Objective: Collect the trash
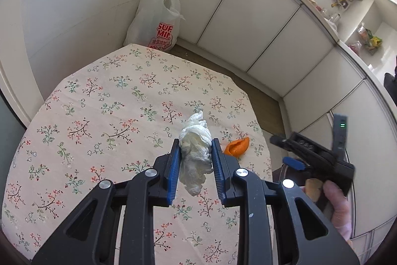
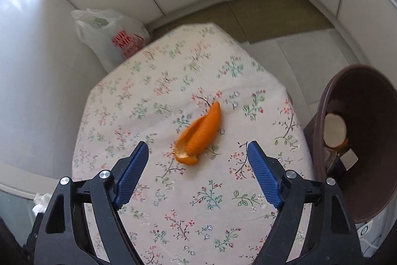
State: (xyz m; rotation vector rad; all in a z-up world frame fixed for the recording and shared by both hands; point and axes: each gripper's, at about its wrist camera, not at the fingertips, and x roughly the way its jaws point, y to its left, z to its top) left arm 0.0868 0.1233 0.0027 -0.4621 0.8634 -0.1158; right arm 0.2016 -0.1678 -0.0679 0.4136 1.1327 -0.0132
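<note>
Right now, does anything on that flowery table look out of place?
Yes: an orange peel lies loose on the tablecloth, and the left gripper grips a crumpled tissue. The brown bin beside the table already holds scraps.

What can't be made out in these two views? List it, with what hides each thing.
- Bin, right wrist view: its lower contents lie in shadow and the right gripper arm cuts off its base.
- Plastic bag, left wrist view: the table edge hides its bottom and part of the red print.
- Tissue: the left gripper fingers cover its sides.
</note>
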